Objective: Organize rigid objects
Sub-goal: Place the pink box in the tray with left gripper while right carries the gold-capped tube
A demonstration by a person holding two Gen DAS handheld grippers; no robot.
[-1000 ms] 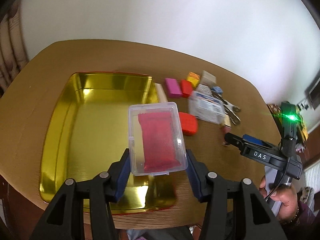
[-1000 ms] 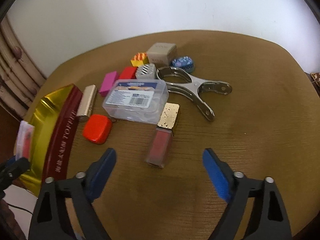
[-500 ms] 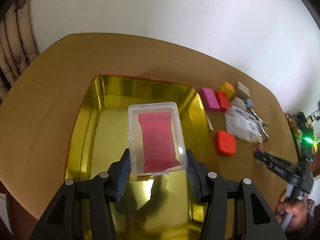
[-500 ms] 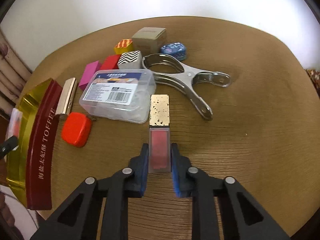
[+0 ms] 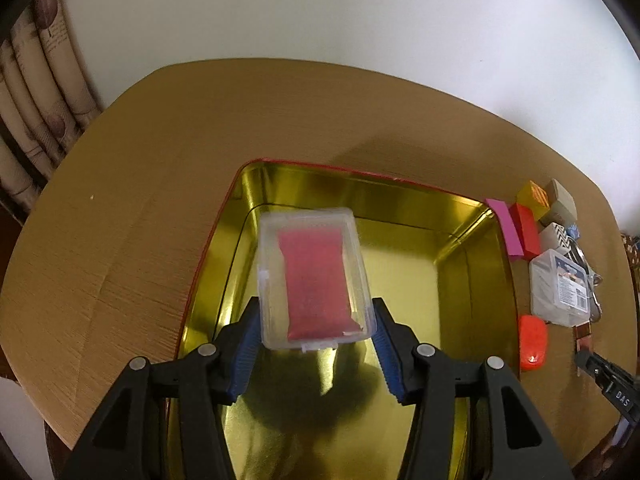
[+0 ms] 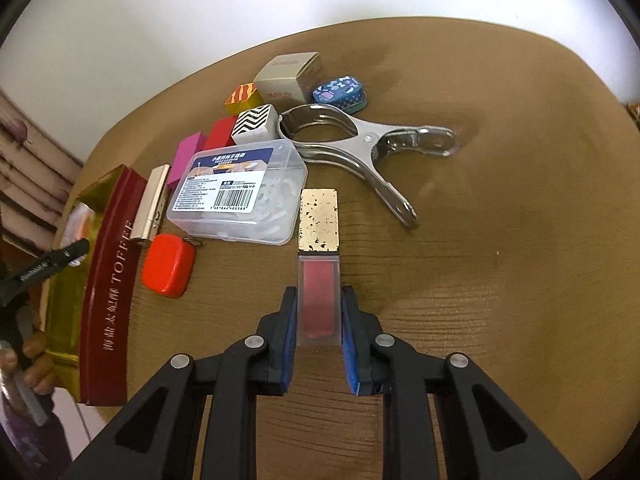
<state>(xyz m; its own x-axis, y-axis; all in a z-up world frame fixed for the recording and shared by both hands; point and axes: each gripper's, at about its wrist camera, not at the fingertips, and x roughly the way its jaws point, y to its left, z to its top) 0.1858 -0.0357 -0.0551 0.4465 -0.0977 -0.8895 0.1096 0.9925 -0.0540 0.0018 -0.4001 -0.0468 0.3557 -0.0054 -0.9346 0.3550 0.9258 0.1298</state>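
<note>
My left tongs (image 5: pixel 314 344) pinch the clear box (image 5: pixel 314 278) above the gold tin (image 5: pixel 400 196), which has nothing in it yet. My right tongs (image 6: pixel 319 338) clamp the lip-gloss tube (image 6: pixel 319 264) near the worktop's (image 6: pixel 500 240) front edge. The remaining clutter waits beside the tin.

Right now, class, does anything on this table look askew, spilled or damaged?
Nothing looks spilled or broken. The clear case sits slightly tilted in the left gripper above the tin; the loose items beside the tin lie jumbled, not aligned.
</note>
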